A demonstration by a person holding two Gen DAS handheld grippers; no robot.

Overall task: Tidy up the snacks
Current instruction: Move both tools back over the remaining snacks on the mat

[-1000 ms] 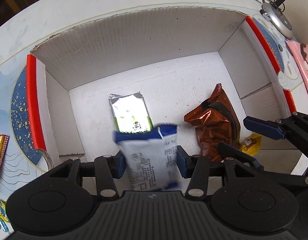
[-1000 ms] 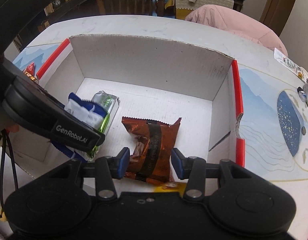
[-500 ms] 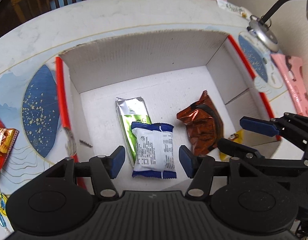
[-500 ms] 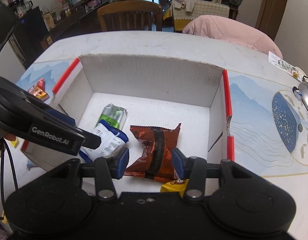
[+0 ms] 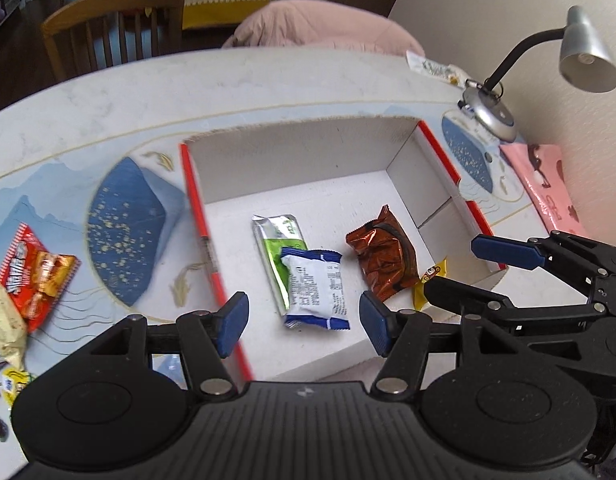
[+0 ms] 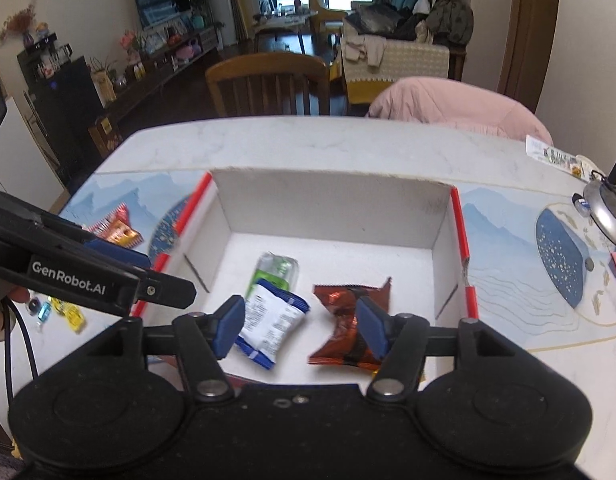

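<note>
A white cardboard box (image 5: 291,148) with red edges lies open on the table. On its floor a white-and-blue packet (image 5: 316,286) partly overlaps a green-and-silver packet (image 5: 277,240), and a brown foil packet (image 5: 382,258) lies to their right, with a yellow packet (image 5: 430,280) at its corner. My left gripper (image 5: 303,322) hovers above the box's near edge, jaws opening, nothing between them. My right gripper (image 6: 300,326) also hangs above the near edge with jaws opening; the brown foil packet (image 6: 344,300) lies loose below it. The left gripper (image 6: 167,276) shows at the left in the right wrist view.
Left of the box, a red snack packet (image 5: 31,272) and a cream wrapper (image 5: 5,320) lie on the patterned mat. A desk lamp (image 5: 584,60) with a round base (image 5: 488,110) and a pink sheet (image 5: 544,188) stand at the right. A wooden chair (image 5: 115,28) is behind the table.
The left gripper let go of the white-and-blue packet, which now lies in the box. The right gripper opened off the brown packet. Both grippers rose and drew back from the box.
</note>
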